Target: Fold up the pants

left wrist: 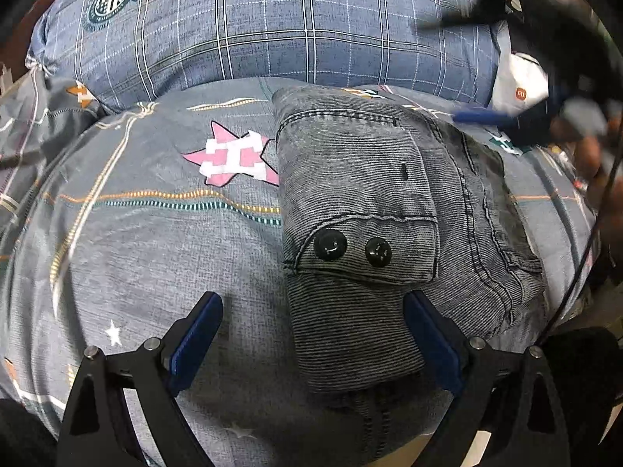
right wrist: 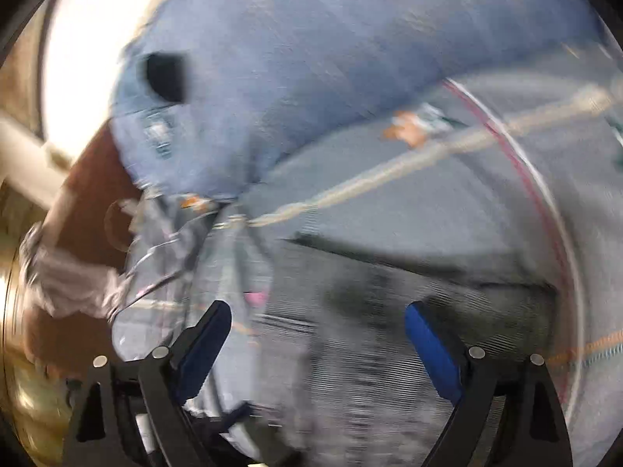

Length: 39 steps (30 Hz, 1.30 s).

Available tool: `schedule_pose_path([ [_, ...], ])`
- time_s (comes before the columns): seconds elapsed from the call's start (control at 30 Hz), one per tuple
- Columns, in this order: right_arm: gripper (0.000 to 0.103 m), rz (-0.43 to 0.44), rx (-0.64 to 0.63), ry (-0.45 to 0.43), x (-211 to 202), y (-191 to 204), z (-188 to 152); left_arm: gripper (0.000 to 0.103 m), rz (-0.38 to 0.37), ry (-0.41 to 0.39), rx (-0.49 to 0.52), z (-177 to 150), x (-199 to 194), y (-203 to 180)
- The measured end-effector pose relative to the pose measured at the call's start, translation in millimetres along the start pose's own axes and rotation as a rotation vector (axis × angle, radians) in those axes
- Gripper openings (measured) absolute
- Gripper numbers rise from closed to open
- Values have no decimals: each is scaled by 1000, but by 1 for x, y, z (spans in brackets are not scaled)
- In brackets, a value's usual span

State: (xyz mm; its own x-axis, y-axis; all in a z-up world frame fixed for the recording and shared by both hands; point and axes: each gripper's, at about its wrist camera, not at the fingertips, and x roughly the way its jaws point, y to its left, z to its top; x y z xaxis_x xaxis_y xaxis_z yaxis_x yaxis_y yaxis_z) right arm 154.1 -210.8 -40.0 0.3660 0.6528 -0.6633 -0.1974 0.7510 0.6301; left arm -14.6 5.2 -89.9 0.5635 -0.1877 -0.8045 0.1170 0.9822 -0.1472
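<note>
The grey corduroy pants (left wrist: 373,210) lie folded into a compact bundle on the patterned grey bedsheet (left wrist: 155,233), two black buttons facing up. My left gripper (left wrist: 313,303) is open just above the bundle's near end, holding nothing. My right gripper (right wrist: 317,315) is open and empty; its view is blurred by motion, with the grey pants (right wrist: 389,330) below its fingers. In the left wrist view the right gripper (left wrist: 502,120) shows blurred at the far right beyond the bundle.
A blue plaid pillow (left wrist: 272,23) lies along the back of the bed, also seen blurred in the right wrist view (right wrist: 311,58). A white item with an orange logo (left wrist: 520,85) sits at the back right. A brown surface (right wrist: 85,210) borders the bed.
</note>
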Motion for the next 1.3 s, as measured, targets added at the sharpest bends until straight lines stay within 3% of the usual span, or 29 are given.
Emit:
schedule_pose_path([
  [0.07, 93, 78, -33, 20, 9, 23, 7, 95, -15, 4, -8, 0, 1, 2],
  [0.13, 96, 100, -64, 67, 27, 31, 9, 95, -23, 7, -16, 0, 2, 3],
  [0.23, 94, -31, -9, 210, 79, 1, 1, 95, -20, 8, -13, 1, 0, 2],
  [0.3, 94, 20, 27, 159, 74, -8, -4, 95, -13, 11, 5, 3, -3, 1],
  [0.47, 94, 47, 7, 66, 18, 12, -20, 95, 16, -3, -15, 6, -25, 7],
  [0.57, 103, 98, 16, 35, -7, 8, -51, 95, 62, -29, -31, -5, -45, 18],
  [0.67, 103, 27, 77, 122, 13, -27, -85, 95, 105, -4, -66, -20, -56, 30],
  [0.83, 103, 81, 94, 2, -23, -13, -89, 95, 119, 7, -125, -34, -78, 39],
  [1.0, 103, 9, -17, -85, -58, 6, -117, 95, 112, 6, -136, -44, -93, 34],
  [1.3, 103, -84, 67, 43, -28, -23, -142, 95, 84, -4, -106, -48, -101, 23],
])
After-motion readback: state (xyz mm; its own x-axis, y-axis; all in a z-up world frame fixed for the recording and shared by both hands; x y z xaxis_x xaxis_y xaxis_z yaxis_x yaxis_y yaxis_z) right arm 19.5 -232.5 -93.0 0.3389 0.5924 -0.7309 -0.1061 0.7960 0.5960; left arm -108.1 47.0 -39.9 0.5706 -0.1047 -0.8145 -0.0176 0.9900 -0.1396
